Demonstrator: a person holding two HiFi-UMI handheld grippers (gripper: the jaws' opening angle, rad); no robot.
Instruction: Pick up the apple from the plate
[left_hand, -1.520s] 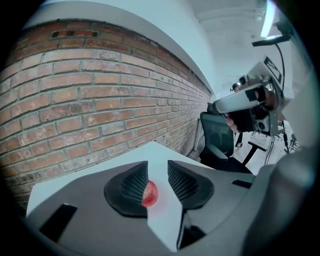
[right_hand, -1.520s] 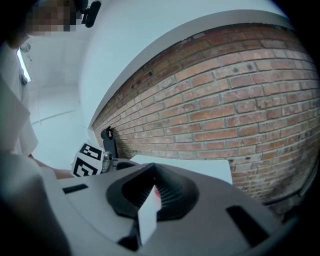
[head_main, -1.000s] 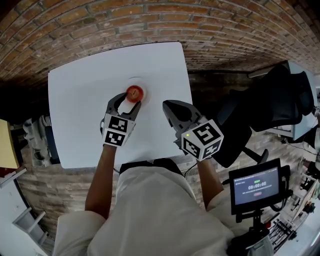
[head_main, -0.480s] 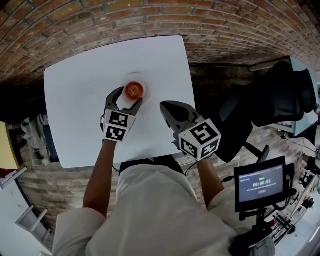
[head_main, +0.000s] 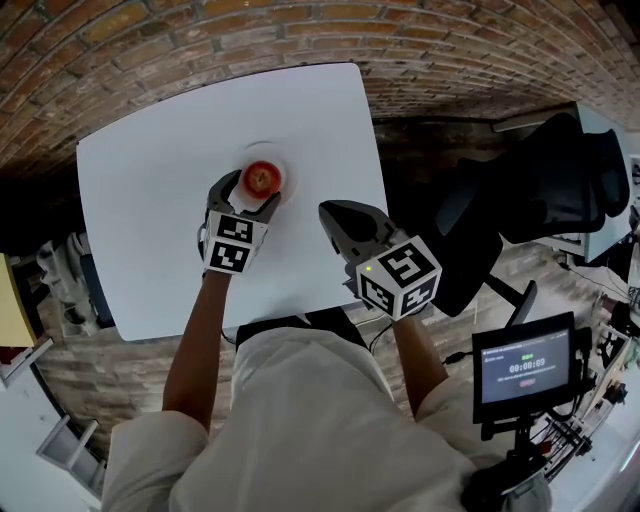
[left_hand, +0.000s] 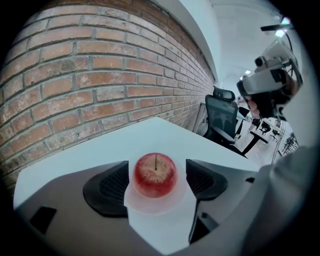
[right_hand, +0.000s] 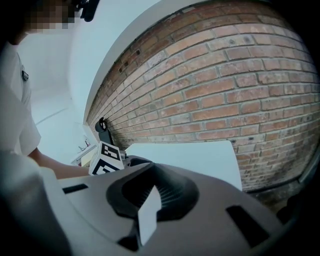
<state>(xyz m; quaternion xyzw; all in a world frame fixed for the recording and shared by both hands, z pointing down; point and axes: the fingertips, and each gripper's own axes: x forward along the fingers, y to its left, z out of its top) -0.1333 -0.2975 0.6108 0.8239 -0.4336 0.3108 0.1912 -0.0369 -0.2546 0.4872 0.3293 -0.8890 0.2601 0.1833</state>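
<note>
A red apple sits on a small white plate on the white table. In the left gripper view the apple stands upright, stem up, on the plate. My left gripper is low over the table with a jaw on each side of the apple. Its jaws have just been opening, and the pads do not press on the fruit. My right gripper hovers to the apple's right, over the table's near right part, jaws together and empty.
The table's right edge drops off to a brick floor. A black office chair stands beyond it, also seen in the left gripper view. A screen on a stand is at lower right. A brick wall lies behind the table.
The left gripper has moved forward and down, so the apple now lies between its wider-spread jaws instead of at their tips. The right gripper has hardly shifted.
</note>
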